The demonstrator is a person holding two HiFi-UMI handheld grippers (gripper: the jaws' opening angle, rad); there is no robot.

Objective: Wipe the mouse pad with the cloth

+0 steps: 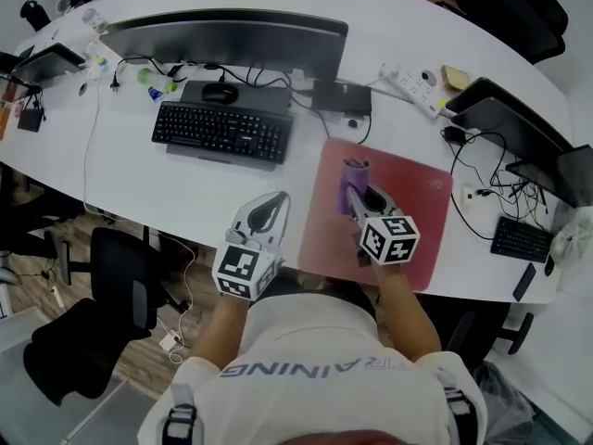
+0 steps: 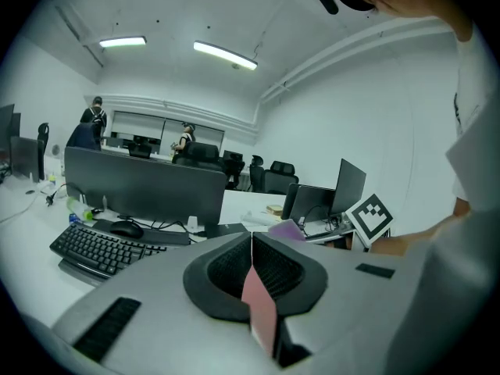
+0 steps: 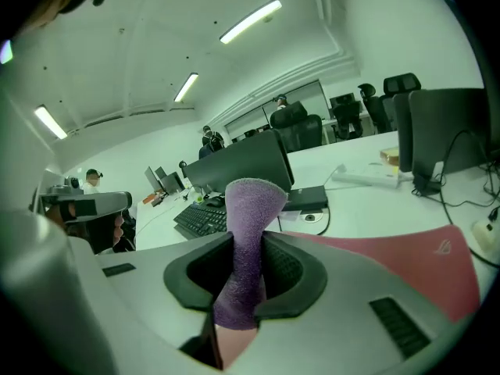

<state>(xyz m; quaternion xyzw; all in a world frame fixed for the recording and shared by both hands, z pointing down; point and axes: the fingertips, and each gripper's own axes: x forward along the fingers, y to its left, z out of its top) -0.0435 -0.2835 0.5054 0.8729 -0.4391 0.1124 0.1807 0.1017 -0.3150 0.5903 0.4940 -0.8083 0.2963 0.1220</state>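
Note:
A red mouse pad [image 1: 412,213] lies on the white desk [image 1: 139,188] near its front edge, also visible in the right gripper view as the red pad [image 3: 418,268]. My right gripper [image 1: 361,200] hovers over the pad's left part, shut on a purple cloth [image 1: 354,178] that sticks up past the jaws; the cloth [image 3: 248,225] fills the gap of the right gripper [image 3: 248,244]. My left gripper [image 1: 275,200] rests over bare desk just left of the pad. In its own view the left gripper [image 2: 251,239] is shut, jaws touching, nothing held.
A black keyboard [image 1: 222,133], mouse [image 1: 220,92] and wide monitor [image 1: 227,35] stand behind the left gripper. A power strip [image 1: 412,82], cables, a dark screen [image 1: 505,123] and a small keyboard [image 1: 521,239] crowd the right side. An office chair [image 1: 120,281] sits below.

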